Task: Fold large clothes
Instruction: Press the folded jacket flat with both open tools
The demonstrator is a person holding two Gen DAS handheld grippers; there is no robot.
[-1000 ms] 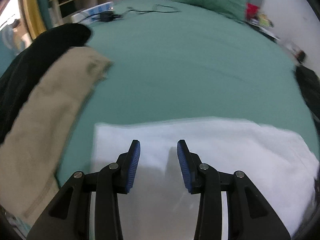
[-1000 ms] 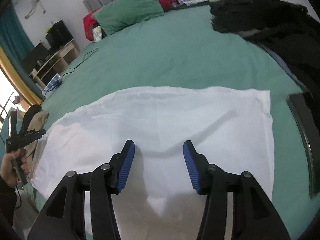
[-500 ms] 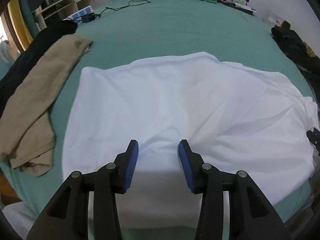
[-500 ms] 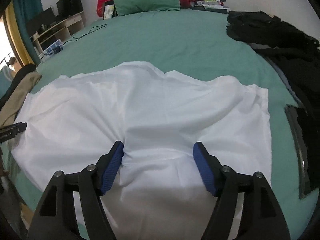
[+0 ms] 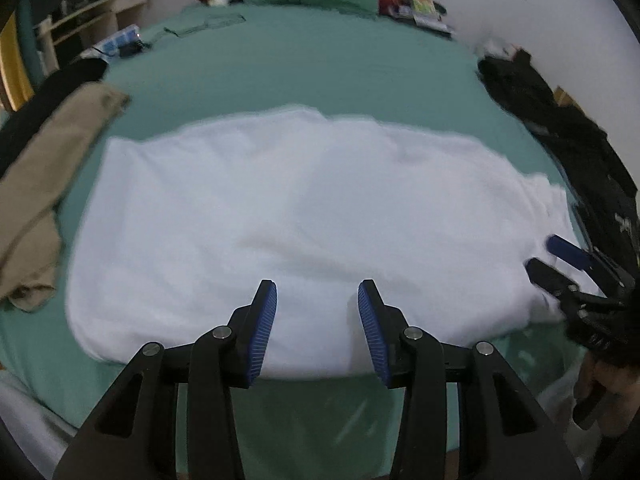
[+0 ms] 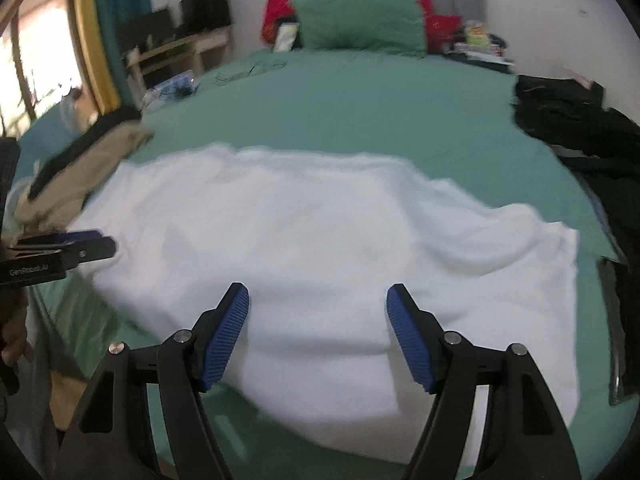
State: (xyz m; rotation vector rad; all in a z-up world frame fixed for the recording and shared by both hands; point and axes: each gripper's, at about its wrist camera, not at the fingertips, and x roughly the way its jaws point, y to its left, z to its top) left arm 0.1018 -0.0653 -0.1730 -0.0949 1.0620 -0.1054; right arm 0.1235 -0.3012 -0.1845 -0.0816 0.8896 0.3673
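Item 1: white garment (image 5: 304, 216), large, spread flat and wrinkled across the near half of the bed (image 5: 320, 76), its near hem at the mattress edge. In the right wrist view it (image 6: 320, 232) fills the centre, one corner reaching toward 3 o'clock.

Item 2: left hand-held gripper (image 5: 316, 324), black with blue ribbed pads, at 6 o'clock in its own view. Jaws apart, nothing between the pads; it hangs above the garment's near hem. Seen from the right wrist camera it (image 6: 80, 244) sits at 9 o'clock, at the garment's left edge.

Item 3: right hand-held gripper (image 6: 318, 332), same build, at 6 o'clock in its own view. Jaws set wide, empty, over the garment's near edge. From the left wrist camera it (image 5: 556, 256) shows at 3 o'clock beside the garment's right end, blurred.

Item 4: tan garment (image 5: 44, 184), crumpled, at 9 o'clock, just beside the white garment's left edge, with a black garment (image 5: 48, 96) lying along its far side.

Item 5: dark clothes pile (image 6: 592, 148), at 2 o'clock, on the bed's right side, apart from the white garment.

Item 6: green pillow (image 6: 360, 20), at 12 o'clock, against the headboard.
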